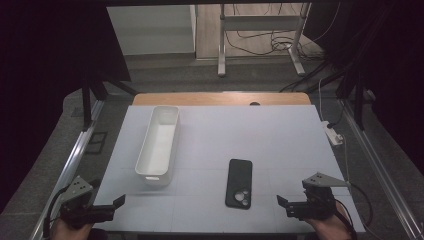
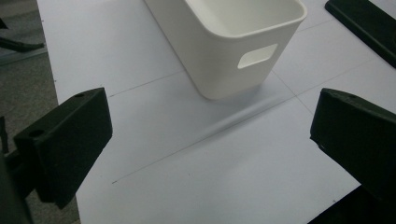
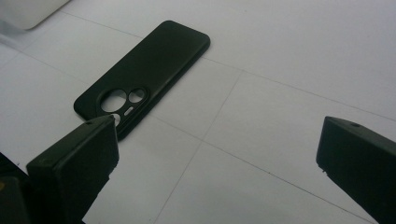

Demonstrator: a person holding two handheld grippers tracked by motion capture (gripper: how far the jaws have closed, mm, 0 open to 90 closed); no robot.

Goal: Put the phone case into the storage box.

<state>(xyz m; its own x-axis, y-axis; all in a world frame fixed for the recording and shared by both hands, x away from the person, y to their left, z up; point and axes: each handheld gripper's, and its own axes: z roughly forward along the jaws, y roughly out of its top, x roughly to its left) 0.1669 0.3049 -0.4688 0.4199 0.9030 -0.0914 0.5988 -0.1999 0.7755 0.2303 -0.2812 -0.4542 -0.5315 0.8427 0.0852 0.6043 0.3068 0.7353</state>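
Partly cut off — phone case [image 2: 362,23], beside white bin [image 2: 233,42].

Nothing readable is showing anywhere. The black phone case [image 1: 239,183] and the white bin [image 1: 159,145] are carrying no legible lettering

Your right gripper [image 3: 219,158]: jaws spread wide, nothing between them | black phone case [image 3: 144,74]: lying flat on the white table [image 3: 289,60], camera cutouts nearest you, just beyond your left-hand jaw | white bin corner [image 3: 28,11]: far upper left
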